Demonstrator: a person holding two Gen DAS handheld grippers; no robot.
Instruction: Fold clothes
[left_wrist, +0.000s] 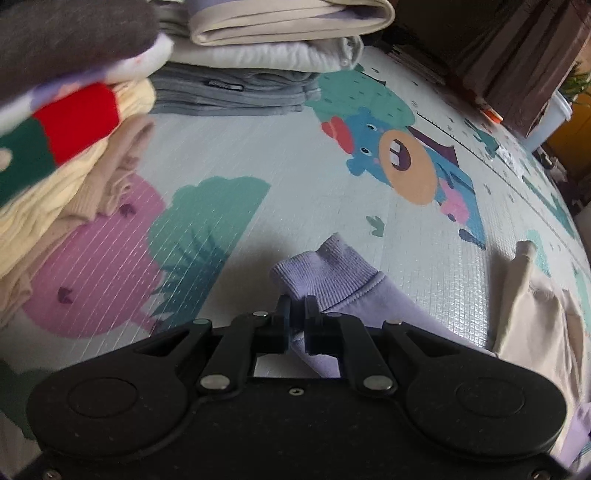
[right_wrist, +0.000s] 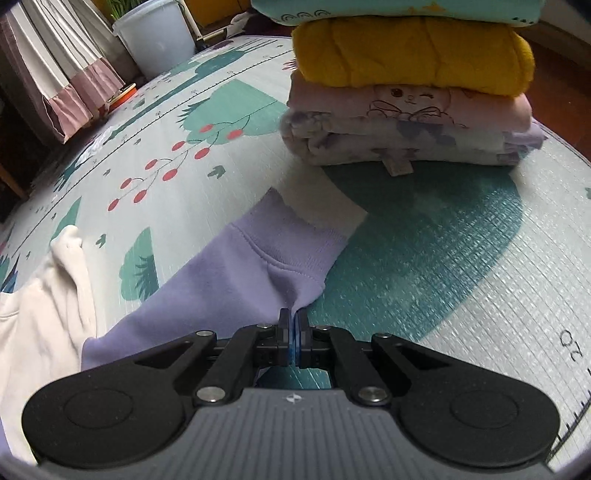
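Observation:
A lilac sweatshirt with cream parts lies on the patterned play mat (left_wrist: 295, 177). In the left wrist view my left gripper (left_wrist: 297, 314) is shut on the lilac ribbed cuff (left_wrist: 328, 273) of one sleeve. A cream part of the garment (left_wrist: 535, 317) lies to the right. In the right wrist view my right gripper (right_wrist: 294, 321) is shut on the edge of the other lilac sleeve (right_wrist: 236, 266), near its cuff (right_wrist: 325, 206), which ends in cream. A cream part of the garment (right_wrist: 44, 295) lies at the left.
Stacks of folded clothes stand on the mat: one at the left (left_wrist: 74, 147), a grey and white one behind (left_wrist: 258, 62), and a yellow, pink and floral one (right_wrist: 410, 96) just beyond the right gripper. A white bucket (right_wrist: 155, 37) and curtains (right_wrist: 59, 70) are at the mat's far edge.

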